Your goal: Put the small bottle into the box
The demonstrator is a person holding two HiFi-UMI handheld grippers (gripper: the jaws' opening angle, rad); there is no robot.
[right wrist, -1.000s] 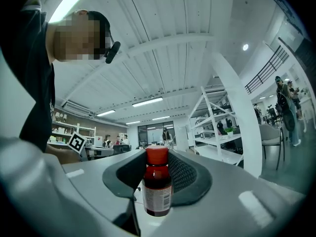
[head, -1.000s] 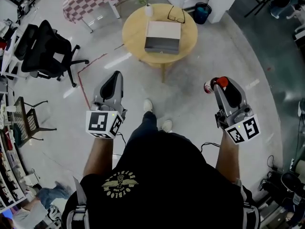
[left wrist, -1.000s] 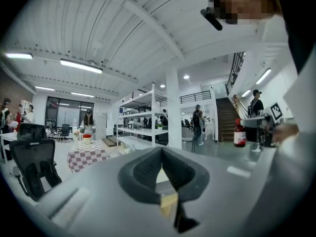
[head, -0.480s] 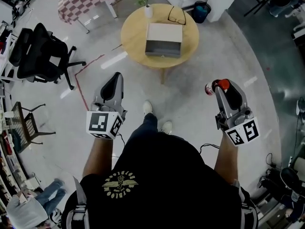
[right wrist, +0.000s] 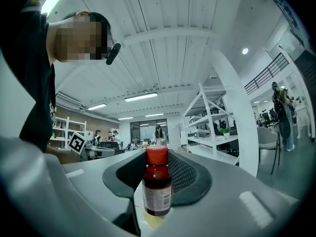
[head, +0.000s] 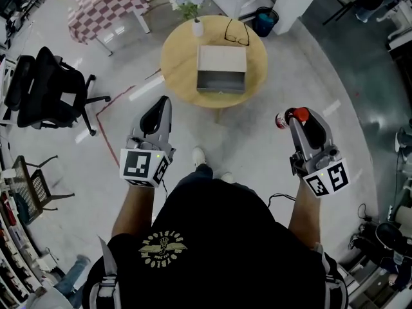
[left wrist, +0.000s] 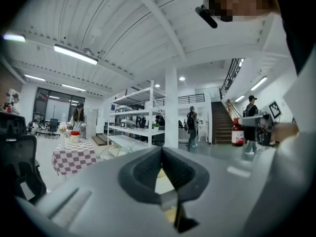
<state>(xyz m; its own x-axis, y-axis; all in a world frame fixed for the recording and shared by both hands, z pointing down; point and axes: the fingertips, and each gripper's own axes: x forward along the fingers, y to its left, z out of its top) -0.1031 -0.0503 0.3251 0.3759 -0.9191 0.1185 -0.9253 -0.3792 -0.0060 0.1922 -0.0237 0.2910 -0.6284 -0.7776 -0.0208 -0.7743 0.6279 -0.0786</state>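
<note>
My right gripper (head: 296, 115) is shut on the small bottle (head: 284, 118), a dark red bottle with a red cap and a white label. In the right gripper view the bottle (right wrist: 157, 190) stands upright between the dark pads (right wrist: 187, 177). My left gripper (head: 161, 103) is held level at my left, its jaws closed together with nothing in them (left wrist: 162, 154). The open cardboard box (head: 221, 68) lies on a round wooden table (head: 177, 56) ahead of both grippers, well out of reach. From the left gripper view the bottle (left wrist: 238, 132) shows at the far right.
Black glasses (head: 237, 32) and a small white vase with a plant (head: 197, 26) share the round table. A black office chair (head: 48, 89) stands at the left, a checkered table (head: 106, 5) at the top left, a dark bin (head: 265, 19) behind the round table. My shoe (head: 199, 156) is on the grey floor.
The round table with the box has drawn slightly nearer and lower in the head view, the chair has slid left. Both grippers keep their pose, the bottle still held.
</note>
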